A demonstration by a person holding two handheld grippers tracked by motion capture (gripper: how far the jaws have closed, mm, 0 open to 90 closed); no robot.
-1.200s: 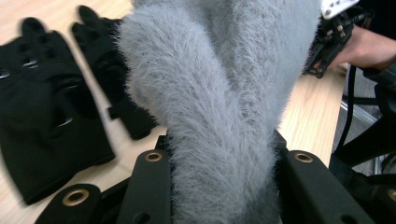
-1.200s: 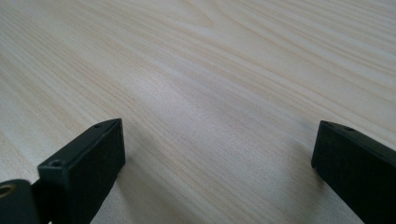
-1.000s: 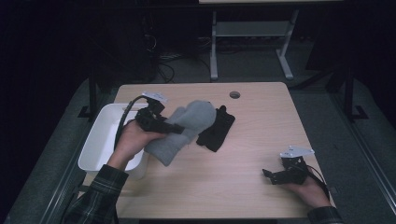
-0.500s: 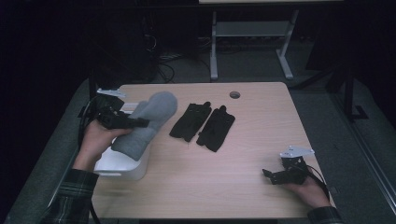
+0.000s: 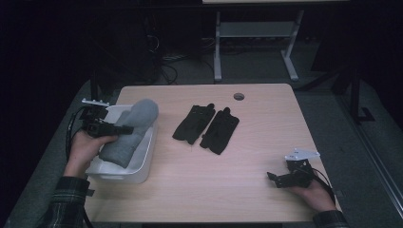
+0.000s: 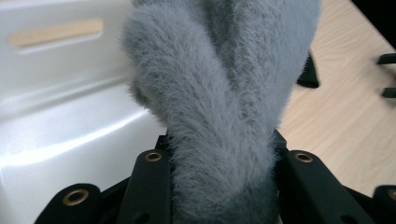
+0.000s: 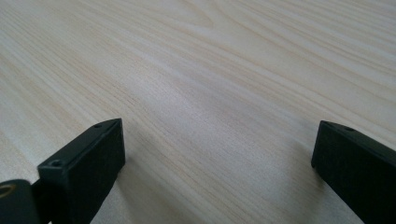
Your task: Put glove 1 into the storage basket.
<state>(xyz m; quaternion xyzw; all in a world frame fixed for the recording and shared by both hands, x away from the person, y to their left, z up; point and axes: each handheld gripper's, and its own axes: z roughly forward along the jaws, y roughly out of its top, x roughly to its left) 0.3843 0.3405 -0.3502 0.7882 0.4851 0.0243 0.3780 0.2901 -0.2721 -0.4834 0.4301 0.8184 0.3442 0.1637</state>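
A dark room is seen behind a pale wooden table (image 5: pixel 247 185), with a white metal stand and loose cables on the floor in the upper half of the high view; the far background is lost in shadow. No brand, label or writing can be read on anything. At the left of the high view the left gripper (image 5: pixel 124 129) is closed on a grey fuzzy mitten (image 5: pixel 130 133), which is held over a white bin (image 5: pixel 142 161) at the table's left edge. In the left gripper view the mitten (image 6: pixel 224 116) is seen squeezed between the two black jaws, and its tip is cut off by the top of the frame; the bin's floor is partly hidden under it. A pair of black gloves (image 5: pixel 206 127) is laid near the middle of the table. At the lower right the right gripper (image 5: pixel 272 179) is rested on the bare wood, jaws wide apart and nothing between them.
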